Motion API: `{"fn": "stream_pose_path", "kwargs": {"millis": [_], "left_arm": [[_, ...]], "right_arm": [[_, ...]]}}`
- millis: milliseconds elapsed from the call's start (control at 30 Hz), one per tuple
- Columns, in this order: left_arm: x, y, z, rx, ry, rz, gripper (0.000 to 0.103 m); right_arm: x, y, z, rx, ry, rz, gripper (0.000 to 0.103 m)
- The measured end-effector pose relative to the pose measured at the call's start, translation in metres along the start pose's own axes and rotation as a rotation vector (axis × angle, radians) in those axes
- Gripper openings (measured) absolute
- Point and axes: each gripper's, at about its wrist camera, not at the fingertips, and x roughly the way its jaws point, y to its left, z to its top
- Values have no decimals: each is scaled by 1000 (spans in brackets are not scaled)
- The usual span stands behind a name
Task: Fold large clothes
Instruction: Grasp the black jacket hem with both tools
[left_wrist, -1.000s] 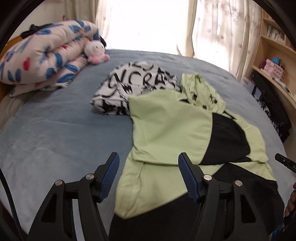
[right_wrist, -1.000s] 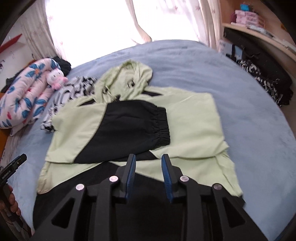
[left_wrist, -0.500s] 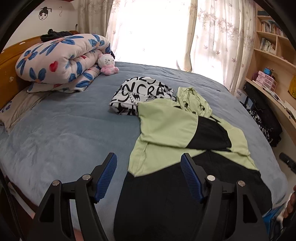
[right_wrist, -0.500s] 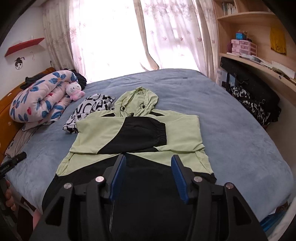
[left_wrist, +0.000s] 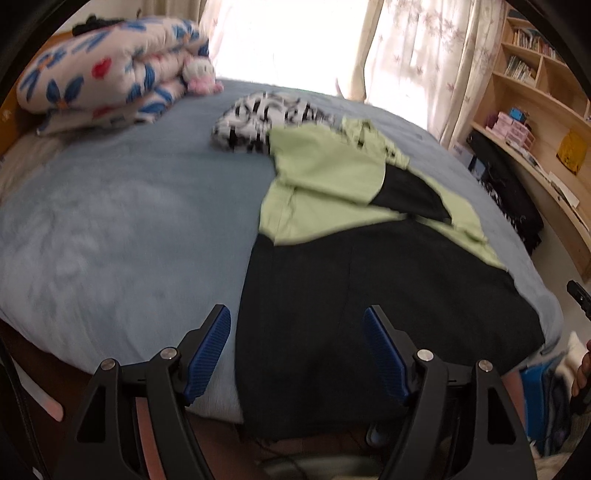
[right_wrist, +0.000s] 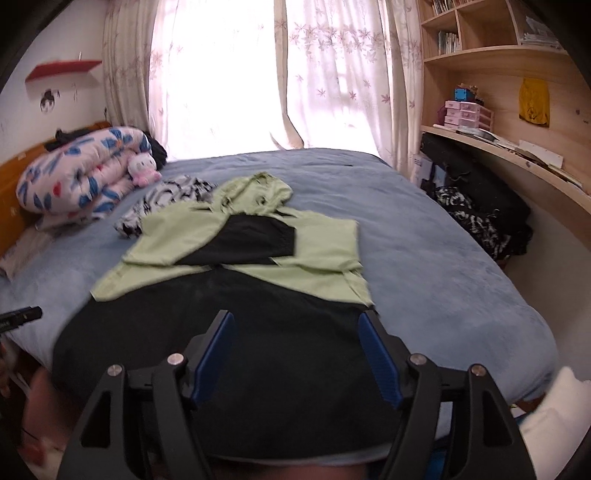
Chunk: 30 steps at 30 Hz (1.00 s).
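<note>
Hoodie (right_wrist: 317, 243): lime green upper half, black lower half, hood at the far end. Both sleeves are folded across the chest, the black cuff of one lying on top. It lies flat on the bed (right_wrist: 424, 236), hem hanging over the near edge.

Left claw (left_wrist: 297, 332): jaws apart and opening, nothing between the pads. The hoodie's black hem spreads from 12 to 3 o'clock of it; the green part is at 1 o'clock, farther off.

Right claw (right_wrist: 295, 343): jaws apart and opening, gripping nothing. The black hem fills the view behind them; the green chest and hood lie at 12 o'clock.
</note>
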Motion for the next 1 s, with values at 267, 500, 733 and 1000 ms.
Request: {"fn": "stream_pose_path", "kwargs": {"millis": [267, 500, 733, 1000], "left_arm": [[43, 32, -43, -93, 110, -95, 73], [49, 39, -52, -97, 105, -151, 73], [56, 38, -55, -101, 123, -186, 74], [59, 25, -57, -56, 142, -188, 66]], "right_arm": [[21, -67, -67, 153, 116, -31, 71], [42, -97, -91, 244, 162, 2, 71], [69, -115, -102, 340, 193, 67, 71], [66, -110, -97, 355, 197, 212, 25]]}}
